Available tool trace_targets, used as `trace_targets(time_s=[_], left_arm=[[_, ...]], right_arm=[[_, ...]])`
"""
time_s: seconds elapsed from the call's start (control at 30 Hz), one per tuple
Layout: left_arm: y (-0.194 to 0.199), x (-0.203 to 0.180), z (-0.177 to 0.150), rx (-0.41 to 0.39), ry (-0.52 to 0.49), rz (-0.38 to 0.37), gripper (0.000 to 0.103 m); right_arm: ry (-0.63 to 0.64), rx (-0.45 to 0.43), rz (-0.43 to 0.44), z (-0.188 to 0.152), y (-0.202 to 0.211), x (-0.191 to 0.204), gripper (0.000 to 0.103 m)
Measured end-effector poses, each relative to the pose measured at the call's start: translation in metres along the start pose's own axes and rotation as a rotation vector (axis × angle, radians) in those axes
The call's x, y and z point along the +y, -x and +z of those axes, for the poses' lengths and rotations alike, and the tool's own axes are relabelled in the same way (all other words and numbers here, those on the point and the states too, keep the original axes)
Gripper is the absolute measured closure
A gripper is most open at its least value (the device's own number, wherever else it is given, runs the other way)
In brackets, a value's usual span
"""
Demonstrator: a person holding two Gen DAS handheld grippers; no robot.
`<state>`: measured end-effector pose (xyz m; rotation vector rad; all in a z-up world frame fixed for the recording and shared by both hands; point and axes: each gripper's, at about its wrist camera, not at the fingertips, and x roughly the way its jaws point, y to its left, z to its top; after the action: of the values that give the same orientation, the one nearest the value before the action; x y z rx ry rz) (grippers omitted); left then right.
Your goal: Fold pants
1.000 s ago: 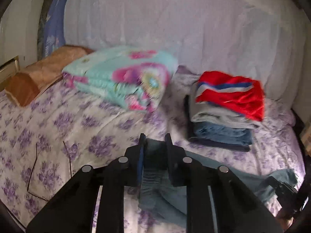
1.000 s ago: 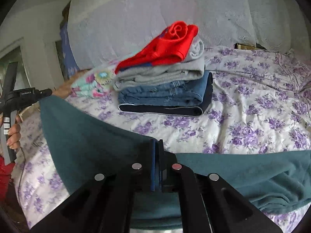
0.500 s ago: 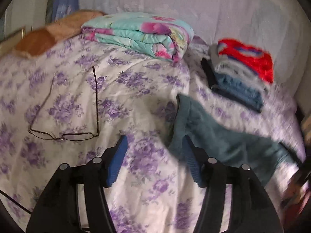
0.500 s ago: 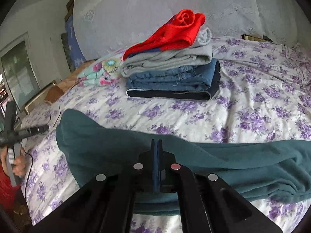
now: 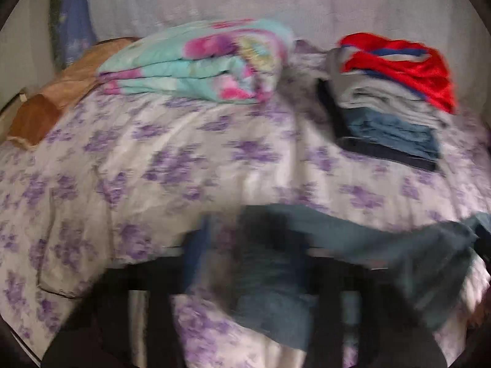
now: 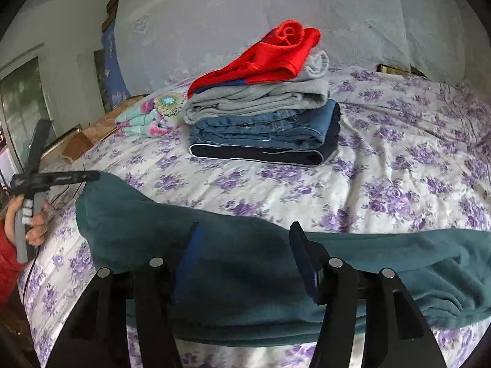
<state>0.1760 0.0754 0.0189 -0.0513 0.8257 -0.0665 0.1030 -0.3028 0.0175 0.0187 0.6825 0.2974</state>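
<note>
Soft, dim daylight, left wrist view heavily motion-blurred, right wrist view sharp, fisheye bending, dark corners

A: Which item is the subject?
B: The teal pants [image 6: 245, 263], soft fleece-like cloth, folded lengthwise into a long band

A: Pose and place?
B: Lying flat across the near edge of the floral bedsheet; rounded end at left, looser rumpled folds at right, well apart from the stacked clothes

One teal pants [image 6: 245, 263], four folded garments stacked [image 6: 260, 122], one floral blanket [image 5: 196, 64], two grippers [image 6: 245, 257].
</note>
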Motion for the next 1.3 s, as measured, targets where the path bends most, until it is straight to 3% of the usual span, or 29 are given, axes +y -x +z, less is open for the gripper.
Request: trace_targets(time_s=[0.13,0.3,0.53,0.77,0.93,1.03,1.07,1.1,1.13,1.3], left_arm=[[0.031,0.002,-0.017,-0.073,0.016,-0.077,0.085],[0.063,0.016,-0.031,-0.118,0.047,-0.161,0.085],[0.073,0.024,-0.037,-0.118,0.057,-0.159,0.085],[0.079,0.023,-0.038,-0.13,0.065,-0.129,0.085],[0.091,0.02,-0.044,-0.158,0.057,-0.133,0.084],[0.088,0.019,-0.045,-0.151,0.056,-0.115,0.084],[0.087,0.019,-0.045,-0.152,0.062,-0.116,0.084],[0.088,0.02,-0.045,-0.155,0.071,-0.121,0.084],[0.09,0.021,-0.045,-0.159,0.077,-0.123,0.084],[0.098,0.023,-0.044,-0.178,0.076,-0.101,0.085]], right_arm=[[0.017,0.021,0.001,0.0,-0.003,-0.001,0.063],[0.16,0.042,-0.023,0.003,-0.013,0.021,0.065],[0.329,0.1,-0.045,0.003,-0.042,0.048,0.065],[0.307,0.056,0.021,0.002,-0.02,0.046,0.063],[0.307,0.156,-0.011,-0.003,-0.047,0.045,0.057],[0.283,0.165,0.005,-0.003,-0.05,0.042,0.056],[0.281,0.163,0.008,-0.003,-0.049,0.041,0.059],[0.282,0.153,0.009,-0.003,-0.047,0.041,0.087],[0.282,0.141,0.019,-0.003,-0.045,0.041,0.102],[0.223,0.062,0.031,0.0,-0.023,0.035,0.102]])
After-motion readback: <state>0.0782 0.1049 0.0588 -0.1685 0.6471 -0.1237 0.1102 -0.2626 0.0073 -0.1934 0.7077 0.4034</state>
